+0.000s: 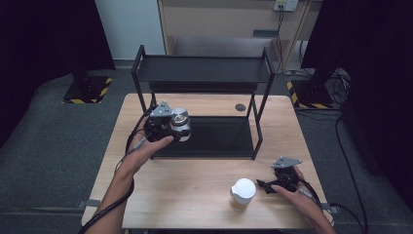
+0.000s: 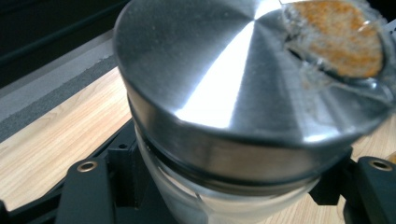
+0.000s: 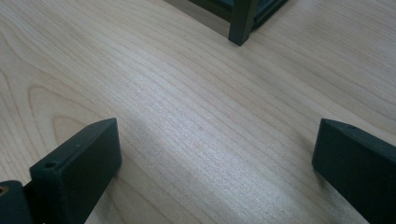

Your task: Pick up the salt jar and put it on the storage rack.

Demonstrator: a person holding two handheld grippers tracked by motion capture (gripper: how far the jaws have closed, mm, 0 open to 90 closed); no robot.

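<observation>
While the left gripper (image 1: 179, 127) clamps a glass jar (image 2: 224, 196) just under its brushed metal lid (image 1: 179, 117), the jar hangs in the air at the left front corner of the black 2-tier rack (image 1: 204, 68), apparently so it can be set on a shelf. Seen in the left gripper view, the jaws press on the glass from both sides and the lid tilts toward the camera, a scuffed orange-brown patch (image 2: 343, 37) showing at its edge. Over on the wooden table (image 1: 195, 185), the right gripper (image 1: 263, 185) rests low with its 2 jaws spread wide and nothing between them. It points at a cup with a white lid (image 1: 242, 192) just beside it, probably the next thing to lift.
</observation>
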